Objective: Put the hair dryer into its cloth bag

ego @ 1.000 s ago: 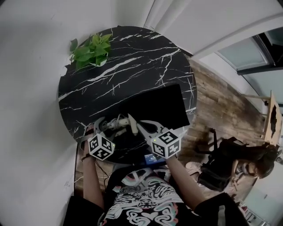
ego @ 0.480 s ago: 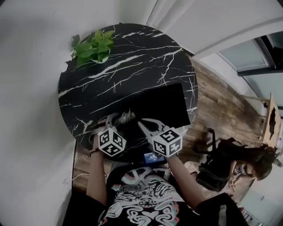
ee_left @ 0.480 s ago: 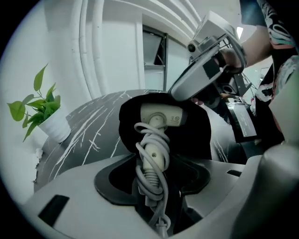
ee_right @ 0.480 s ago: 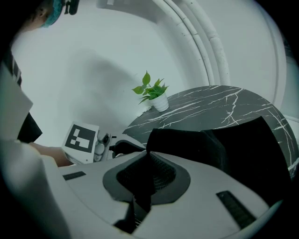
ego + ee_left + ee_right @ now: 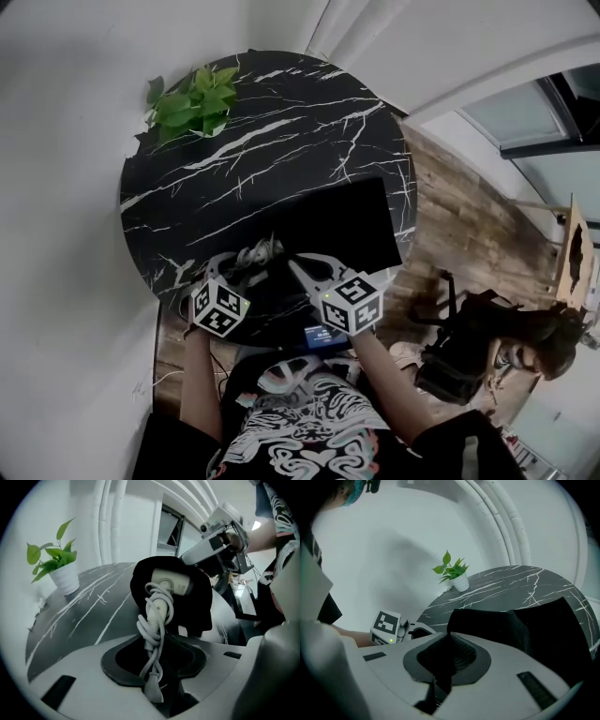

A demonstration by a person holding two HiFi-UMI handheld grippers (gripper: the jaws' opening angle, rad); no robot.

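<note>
My left gripper [image 5: 154, 657] has its jaws closing, and the white cord [image 5: 152, 620] hangs bundled between them, its plug low in the gap. Dark space shows on either side of the cord, so the pads do not press it. The cord loops up out of the jaws to the dryer [image 5: 173, 583], whose pale body sits in the mouth of the bag [image 5: 208, 609]. Black cloth wraps round the top and both sides of the dryer, while the cord spills out of the bag's mouth toward me.

My right gripper [image 5: 445, 660] has its jaws together on a fold of the bag's black edge, pinched between the ribbed pads. From that grip the bag spreads away from me as a dark sheet. It is raised into a hump just past the jaws and flat beyond.

The bag rests on the near part of the round marbled table [image 5: 281, 103], with both grippers at its near edge. The potted plant [image 5: 192, 101] stands well apart from the bag, at the table's far rim by the white wall.
</note>
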